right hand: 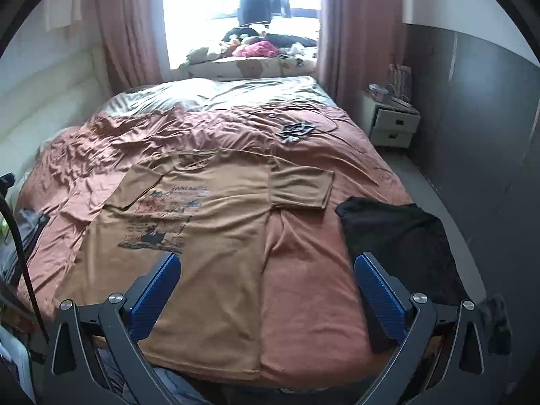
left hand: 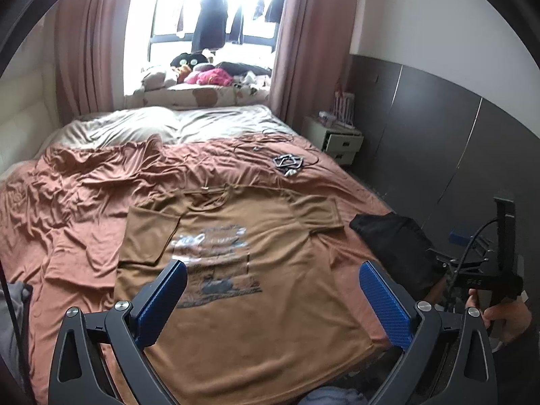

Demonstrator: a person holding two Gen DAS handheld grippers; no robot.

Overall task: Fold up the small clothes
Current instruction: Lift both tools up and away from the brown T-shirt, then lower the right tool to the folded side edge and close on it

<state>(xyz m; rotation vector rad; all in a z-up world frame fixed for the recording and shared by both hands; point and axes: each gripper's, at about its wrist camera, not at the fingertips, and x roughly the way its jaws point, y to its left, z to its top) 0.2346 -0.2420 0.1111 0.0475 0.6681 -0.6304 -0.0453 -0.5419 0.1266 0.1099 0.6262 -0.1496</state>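
A brown T-shirt (left hand: 270, 270) with a printed picture lies spread flat, front up, on the rust-coloured bed sheet (left hand: 84, 202), neck toward the window. Its left sleeve is folded inward over the chest; the right sleeve lies out to the side. My left gripper (left hand: 273, 290) hovers open above the shirt's lower half, nothing between its blue pads. In the right wrist view the same T-shirt (right hand: 216, 236) sits left of centre, and my right gripper (right hand: 266, 280) is open above the shirt's right edge and bare sheet (right hand: 320, 297). In the left view the right gripper's body (left hand: 503, 270) shows, held by a hand (left hand: 506, 314).
A folded black garment (right hand: 398, 243) lies at the bed's right edge. A small metal object with cables (right hand: 297, 130) rests farther up the bed. A white nightstand (right hand: 391, 125) stands by the dark wall. Pillows and toys pile on the window sill (left hand: 202, 77). Grey clothes show at the lower left (left hand: 13, 303).
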